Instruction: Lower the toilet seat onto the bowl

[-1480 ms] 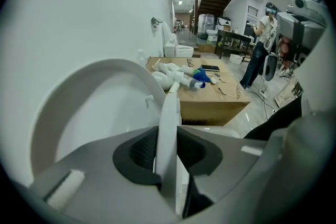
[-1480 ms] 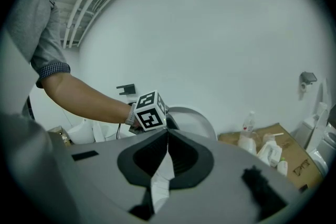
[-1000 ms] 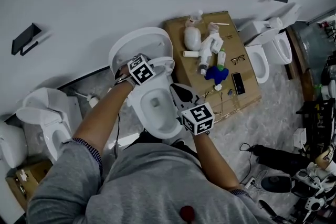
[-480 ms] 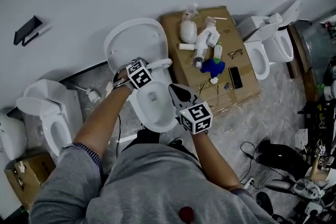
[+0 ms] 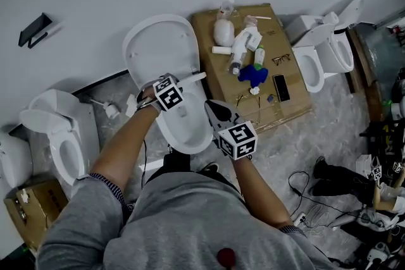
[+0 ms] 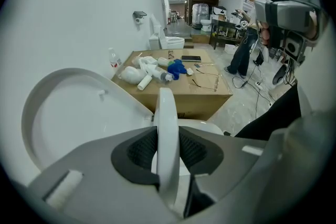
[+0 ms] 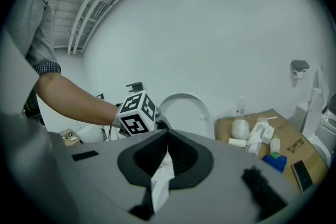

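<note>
A white toilet stands at the middle of the head view with its lid (image 5: 158,47) raised against the wall. The toilet seat (image 5: 192,78) is part-way down over the bowl (image 5: 190,129). My left gripper (image 5: 171,101) is shut on the seat's rim (image 6: 167,113), which runs upright between the pads; its jaws have just been opening slightly. My right gripper (image 5: 216,114) hovers at the bowl's right side. It is shut on a white tissue (image 7: 160,186) that hangs between its pads.
A cardboard box (image 5: 288,107) right of the toilet carries bottles, a blue object (image 5: 252,75), glasses and a phone (image 5: 280,88). More toilets stand at the left (image 5: 60,142) and right (image 5: 323,54). Cables and gear lie on the floor at right. A person (image 6: 247,34) stands far off.
The left gripper has drawn the seat away from the lid toward me, baring more of the lid. The right gripper has kept its place beside the bowl, still holding the tissue.
</note>
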`<action>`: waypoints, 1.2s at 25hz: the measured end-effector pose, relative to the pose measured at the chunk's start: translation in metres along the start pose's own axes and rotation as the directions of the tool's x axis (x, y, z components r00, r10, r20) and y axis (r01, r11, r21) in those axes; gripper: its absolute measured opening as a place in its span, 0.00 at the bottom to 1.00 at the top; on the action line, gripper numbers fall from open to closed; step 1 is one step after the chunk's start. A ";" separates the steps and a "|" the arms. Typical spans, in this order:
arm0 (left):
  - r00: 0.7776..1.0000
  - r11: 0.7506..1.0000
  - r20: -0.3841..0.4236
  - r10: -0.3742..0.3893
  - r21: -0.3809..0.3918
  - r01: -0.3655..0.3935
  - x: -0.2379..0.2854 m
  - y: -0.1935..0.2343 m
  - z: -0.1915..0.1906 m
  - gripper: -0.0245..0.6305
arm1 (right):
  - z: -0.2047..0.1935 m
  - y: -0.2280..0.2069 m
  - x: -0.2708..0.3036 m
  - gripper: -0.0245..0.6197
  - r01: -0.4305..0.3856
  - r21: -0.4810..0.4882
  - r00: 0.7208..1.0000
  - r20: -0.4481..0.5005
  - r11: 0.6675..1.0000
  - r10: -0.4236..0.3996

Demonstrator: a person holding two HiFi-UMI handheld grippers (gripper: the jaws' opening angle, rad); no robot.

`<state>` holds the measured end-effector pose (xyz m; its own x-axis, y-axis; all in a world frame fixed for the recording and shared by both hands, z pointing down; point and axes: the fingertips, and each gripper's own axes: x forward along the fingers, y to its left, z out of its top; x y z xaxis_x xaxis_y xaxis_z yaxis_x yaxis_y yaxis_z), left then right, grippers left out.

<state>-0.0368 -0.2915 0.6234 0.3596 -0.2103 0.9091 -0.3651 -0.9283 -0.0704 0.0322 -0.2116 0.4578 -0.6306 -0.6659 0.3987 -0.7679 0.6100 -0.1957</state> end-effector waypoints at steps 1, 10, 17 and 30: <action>1.000 1.000 0.000 -0.002 -0.006 0.002 0.001 -0.003 -0.001 0.21 | -0.002 -0.001 -0.002 0.06 0.000 -0.001 1.000 -0.002 1.000 0.000; 1.000 0.999 0.014 -0.006 -0.036 0.006 0.008 -0.036 -0.003 0.23 | -0.022 -0.001 -0.016 0.06 -0.004 0.010 1.000 -0.015 1.000 0.004; 0.999 0.996 0.043 -0.028 -0.087 0.032 0.014 -0.062 -0.005 0.26 | -0.041 0.000 -0.024 0.06 -0.019 0.011 0.999 -0.031 1.000 0.020; 0.992 0.979 0.100 -0.082 -0.178 0.099 0.026 -0.122 -0.017 0.30 | -0.085 0.016 -0.042 0.06 -0.058 0.000 0.995 -0.081 0.998 0.058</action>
<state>0.0028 -0.1784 0.6629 0.4724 -0.1627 0.8662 -0.4750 -0.8749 0.0947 0.0559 -0.1371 0.5140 -0.6628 -0.5926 0.4578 -0.7299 0.6478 -0.2182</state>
